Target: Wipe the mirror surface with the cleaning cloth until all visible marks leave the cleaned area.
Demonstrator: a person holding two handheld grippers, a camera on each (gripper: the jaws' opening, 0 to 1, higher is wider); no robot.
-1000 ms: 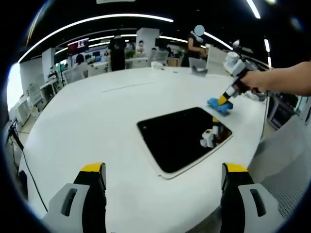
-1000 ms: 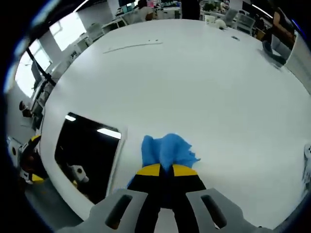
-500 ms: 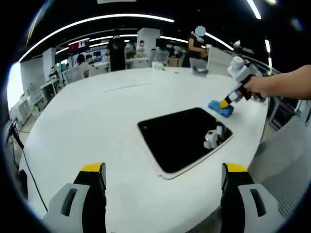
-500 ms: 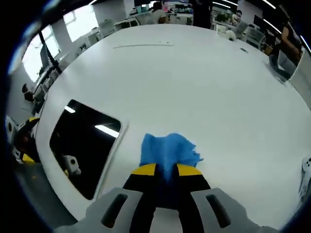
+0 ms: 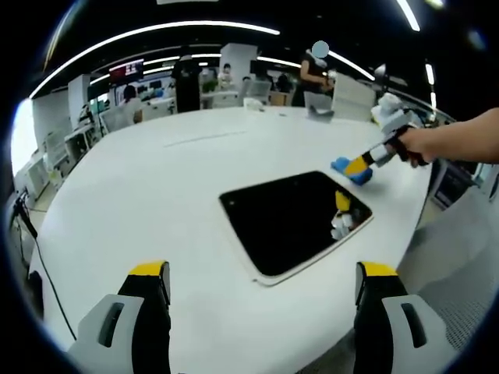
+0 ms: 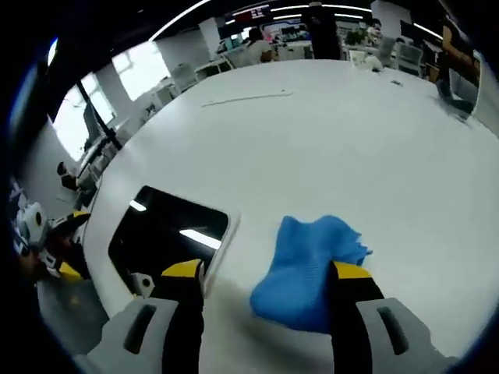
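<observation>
A dark mirror (image 5: 292,218) with a white frame lies flat on the round white table (image 5: 156,179), reflecting a gripper. The blue cleaning cloth (image 5: 351,170) sits just past the mirror's far right corner. A hand (image 5: 437,144) holds my right gripper (image 5: 365,160) at the cloth. In the right gripper view the right gripper (image 6: 267,273) is open, its yellow-tipped jaws spread on either side of the crumpled cloth (image 6: 312,265), which rests on the table beside the mirror (image 6: 168,241). My left gripper (image 5: 261,269) is open and holds nothing, back from the mirror's near edge.
The table edge (image 5: 405,234) curves close to the mirror on the right. A small grey object (image 5: 320,113) lies at the table's far side. Desks, chairs and people fill the office behind. A dark cable (image 5: 31,234) hangs by the left edge.
The right gripper's jaws have opened and let go of the blue cloth. It also tilted lower toward the table. The left gripper has stayed put.
</observation>
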